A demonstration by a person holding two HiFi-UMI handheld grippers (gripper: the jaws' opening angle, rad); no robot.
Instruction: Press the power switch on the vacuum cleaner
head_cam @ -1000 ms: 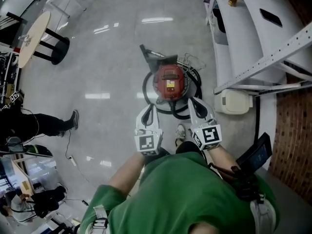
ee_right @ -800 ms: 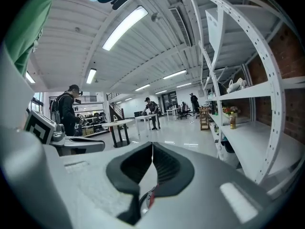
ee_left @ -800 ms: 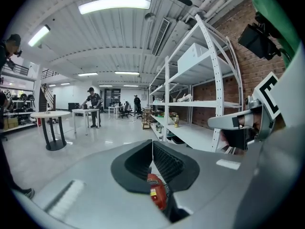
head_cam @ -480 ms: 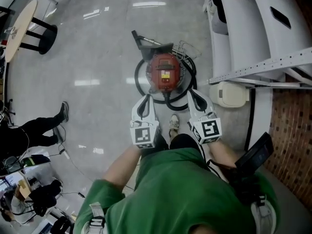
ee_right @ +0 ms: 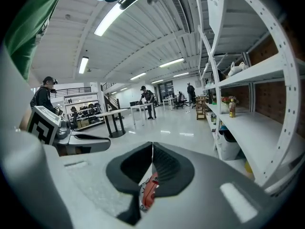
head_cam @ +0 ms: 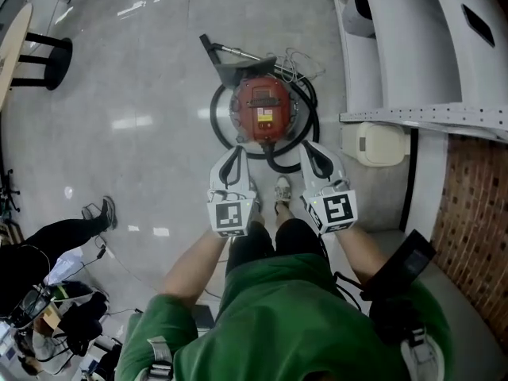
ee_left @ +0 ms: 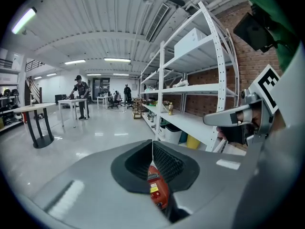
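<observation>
Underfoot, one red vacuum cleaner (head_cam: 263, 111), canister type, stood on the glossy floor (head_cam: 135, 62) beside white shelving (head_cam: 397, 46), its black hose (head_cam: 217, 124) looped around the body. Left gripper (head_cam: 236, 159): jaws closed together, nothing held, tips just short of the canister's near side. Right gripper (head_cam: 313, 155): likewise closed and empty, near the hose. Handling, as judged: hard plastic shell, stiff, fairly heavy, likely on wheels and apt to roll under a sideways shove; no grasp needed, a closed tip pressed straight down on the top switch should serve. Switch itself too small to pick out.
</observation>
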